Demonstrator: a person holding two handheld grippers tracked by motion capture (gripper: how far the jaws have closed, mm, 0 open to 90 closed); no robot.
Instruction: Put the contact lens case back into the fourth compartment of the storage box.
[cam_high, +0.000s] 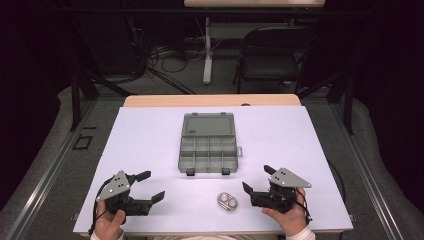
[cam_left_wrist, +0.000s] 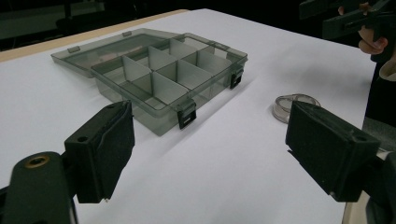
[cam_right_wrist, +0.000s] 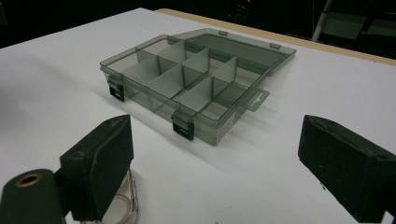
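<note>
From the high view you have one organizer box (cam_high: 207, 143) lying open near the middle of the white table sheet (cam_high: 300, 145), its lid folded flat toward the far edge and two dark latches on the near wall; the divided tray looks to hold eight compartments in two rows, though the dividers are faint from up here. One small clear case (cam_high: 227, 201) with two round wells sits near the front edge, between your two tools and closer to the right one. Your left gripper (cam_high: 150, 185) rests at the near left with its jaws spread apart and nothing between them; your right gripper (cam_high: 257, 178) sits at the near right, jaws likewise spread and empty. Your hands are cut off by the bottom edge. In the left gripper view, your own two black jaws stand wide apart over bare sheet, the box (cam_left_wrist: 159, 74) lies ahead, and the clear case (cam_left_wrist: 283, 103) is partly hidden behind the right-hand jaw; your other gripper (cam_left_wrist: 345, 18) is cropped at the top right corner. In the right gripper view, the jaws again stand wide apart, the box (cam_right_wrist: 196, 79) sits ahead with one hang tab on its side, and the clear case (cam_right_wrist: 122, 205) is half covered by the left-hand jaw and cut by the bottom edge.
</note>
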